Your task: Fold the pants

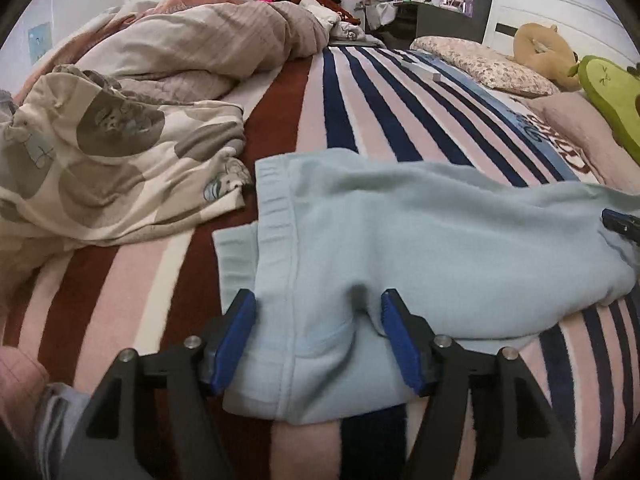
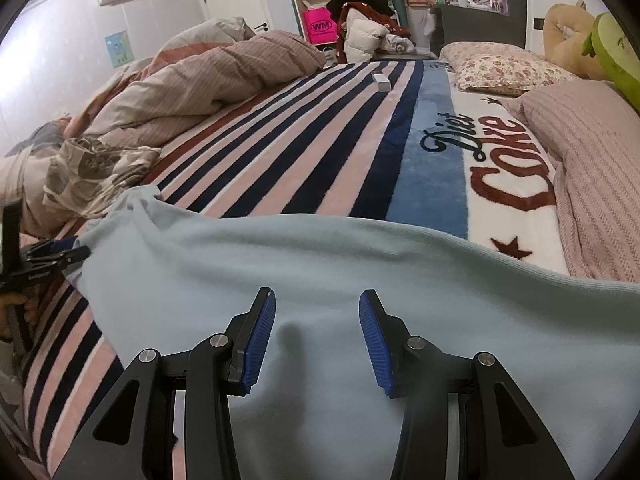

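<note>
Light blue pants (image 1: 420,240) lie flat across the striped blanket (image 1: 360,92), waistband end to the left in the left wrist view. My left gripper (image 1: 318,304) is open, its blue pads straddling the near waistband corner of the pants. My right gripper (image 2: 317,302) is open, low over the blue fabric (image 2: 360,264), with nothing between the pads. The right gripper's tip shows at the right edge of the left wrist view (image 1: 622,222). The left gripper shows at the left edge of the right wrist view (image 2: 48,258).
A rumpled duvet (image 1: 180,48) and a patterned cloth (image 1: 100,160) lie to the left. Pillows (image 2: 504,66) and plush toys (image 1: 560,56) sit at the right by the headboard. A small white box (image 2: 380,80) rests far up the blanket.
</note>
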